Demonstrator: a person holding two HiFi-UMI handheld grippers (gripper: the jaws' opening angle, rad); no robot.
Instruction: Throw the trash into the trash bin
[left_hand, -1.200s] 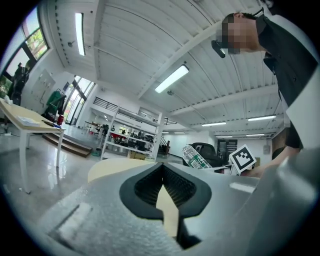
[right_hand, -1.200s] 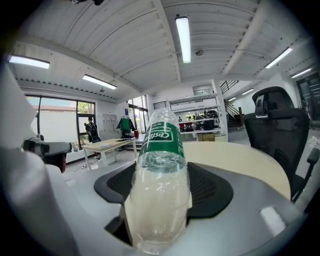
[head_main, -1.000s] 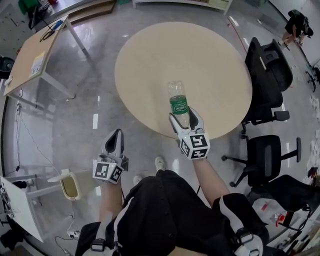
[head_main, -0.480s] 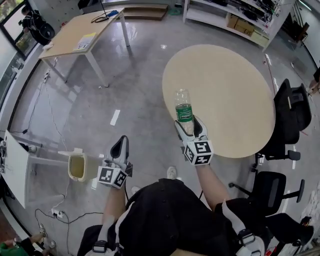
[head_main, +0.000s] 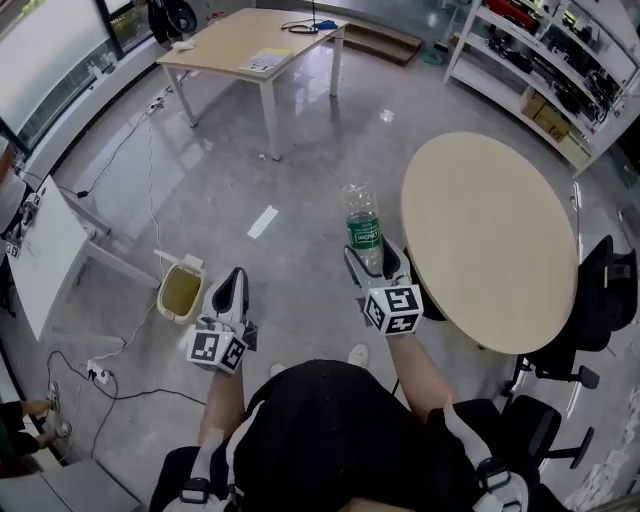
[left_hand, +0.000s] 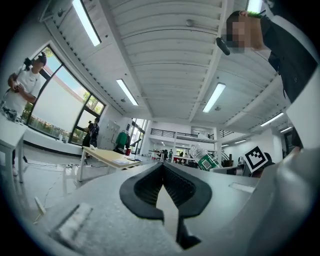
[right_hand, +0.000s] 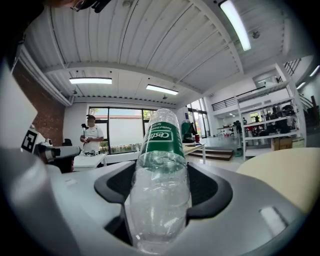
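A clear plastic bottle (head_main: 363, 225) with a green label stands upright in my right gripper (head_main: 371, 262), which is shut on its lower body. In the right gripper view the bottle (right_hand: 161, 170) fills the gap between the black pads (right_hand: 210, 192). The bottle hangs over the floor, just left of the round table's edge. My left gripper (head_main: 231, 290) is shut and empty, its tips close to a small beige trash bin (head_main: 180, 290) with its lid up, on the floor to the left. The left gripper view shows its pads (left_hand: 150, 187) meeting and the bottle (left_hand: 204, 160) off to the right.
A round beige table (head_main: 500, 240) lies to the right, with black office chairs (head_main: 600, 300) behind it. A rectangular wooden table (head_main: 250, 40) stands ahead. A white board (head_main: 40, 260) and floor cables (head_main: 100, 370) are at the left, shelves (head_main: 560, 60) at the far right.
Both grippers have swung left, away from the round table and over the grey floor. The trash bin now sits nearer, beside the left gripper. The bottle stays held.
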